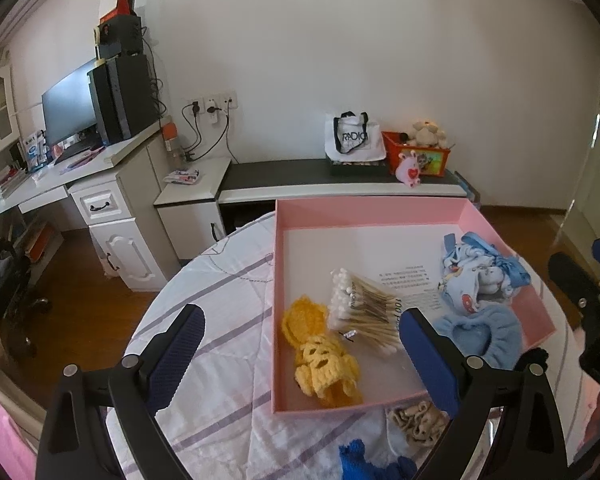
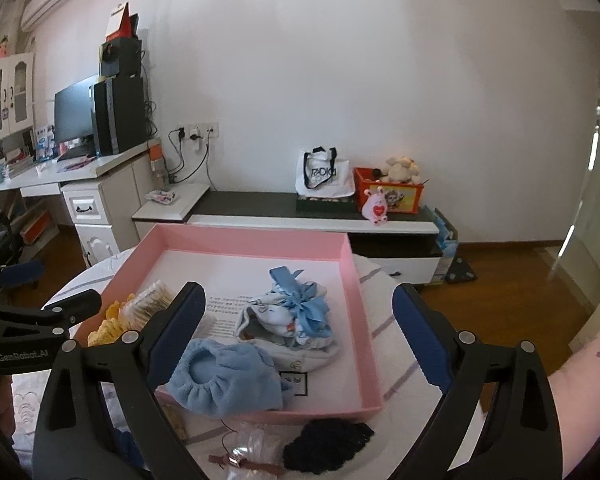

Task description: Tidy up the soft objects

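A pink tray (image 1: 278, 280) (image 2: 360, 292) sits on a round table with a striped cloth. In it lie a yellow crochet piece (image 1: 320, 356) (image 2: 108, 320), a pack of cotton swabs (image 1: 364, 308) (image 2: 150, 302), a blue patterned cloth with ribbon (image 1: 476, 276) (image 2: 296, 316) and a light blue fluffy band (image 1: 476, 332) (image 2: 220, 380). Outside the tray's near edge lie a beige scrunchie (image 1: 416, 420), a bright blue knit piece (image 1: 364, 460), a dark knit piece (image 2: 324, 444) and a clear pouch (image 2: 248, 452). My left gripper (image 1: 300, 344) is open and empty above the tray's near-left corner. My right gripper (image 2: 300, 328) is open and empty above the tray's near-right part.
Behind the table stands a low dark-topped bench (image 1: 300, 172) with a white tote bag (image 1: 354, 138) and an orange box of plush toys (image 1: 418, 152). A desk with monitor and computer tower (image 1: 120, 96) stands at left. Wooden floor surrounds the table.
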{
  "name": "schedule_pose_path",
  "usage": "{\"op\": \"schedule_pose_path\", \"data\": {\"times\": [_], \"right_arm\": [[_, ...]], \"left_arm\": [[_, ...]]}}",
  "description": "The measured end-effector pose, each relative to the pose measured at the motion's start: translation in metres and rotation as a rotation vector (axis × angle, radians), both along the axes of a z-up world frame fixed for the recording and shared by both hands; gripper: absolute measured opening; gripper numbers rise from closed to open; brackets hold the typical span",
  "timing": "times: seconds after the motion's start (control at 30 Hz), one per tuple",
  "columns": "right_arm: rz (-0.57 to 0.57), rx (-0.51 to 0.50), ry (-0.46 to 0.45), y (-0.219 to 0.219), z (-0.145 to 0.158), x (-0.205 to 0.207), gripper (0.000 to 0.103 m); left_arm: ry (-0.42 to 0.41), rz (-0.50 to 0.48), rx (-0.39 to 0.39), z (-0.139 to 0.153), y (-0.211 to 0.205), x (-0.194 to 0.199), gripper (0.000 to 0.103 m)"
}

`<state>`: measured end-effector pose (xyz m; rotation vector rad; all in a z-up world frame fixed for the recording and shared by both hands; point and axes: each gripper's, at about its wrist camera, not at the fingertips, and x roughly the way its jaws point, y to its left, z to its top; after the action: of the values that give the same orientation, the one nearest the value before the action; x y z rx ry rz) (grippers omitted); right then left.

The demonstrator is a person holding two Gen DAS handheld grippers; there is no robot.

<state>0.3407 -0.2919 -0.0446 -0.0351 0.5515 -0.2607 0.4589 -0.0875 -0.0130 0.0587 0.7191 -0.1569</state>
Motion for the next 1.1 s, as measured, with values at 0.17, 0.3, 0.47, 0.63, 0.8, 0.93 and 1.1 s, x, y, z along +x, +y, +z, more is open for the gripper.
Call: {"op": "schedule_pose_path", "data": {"times": [0.17, 0.3, 0.47, 0.63, 0.8, 0.93, 1.1], "right_arm": [[-0.004, -0.02, -0.025, 0.003, 0.015, -0.02, 0.097], [0.0, -0.034, -0.041, 0.011, 0.027, -0.039, 0.098], [0.008, -0.032, -0.061, 0.021, 0.04, -0.066, 0.102], [0.017, -0.04, -0.075, 0.03, 0.051, -0.089, 0.103], [0.033, -0.052, -0.096, 0.04, 0.062, -0.113, 0.103], [0.034, -0.053, -0.121, 0.045, 0.07, -0.136, 0.103], [0.041, -0.066, -0.162, 0.054, 0.084, -0.166, 0.103]], "left_arm": [[-0.031, 0.012, 0.004, 0.012, 0.001, -0.029, 0.098], [-0.05, 0.019, 0.002, 0.02, 0.0, -0.057, 0.099], [-0.076, 0.021, -0.013, 0.03, 0.005, -0.1, 0.103], [-0.088, 0.042, -0.017, 0.04, 0.01, -0.136, 0.103], [-0.12, 0.051, -0.015, 0.057, 0.009, -0.176, 0.103], [-0.145, 0.057, -0.022, 0.069, 0.011, -0.21, 0.103], [-0.192, 0.056, -0.031, 0.082, 0.015, -0.253, 0.103]]}}
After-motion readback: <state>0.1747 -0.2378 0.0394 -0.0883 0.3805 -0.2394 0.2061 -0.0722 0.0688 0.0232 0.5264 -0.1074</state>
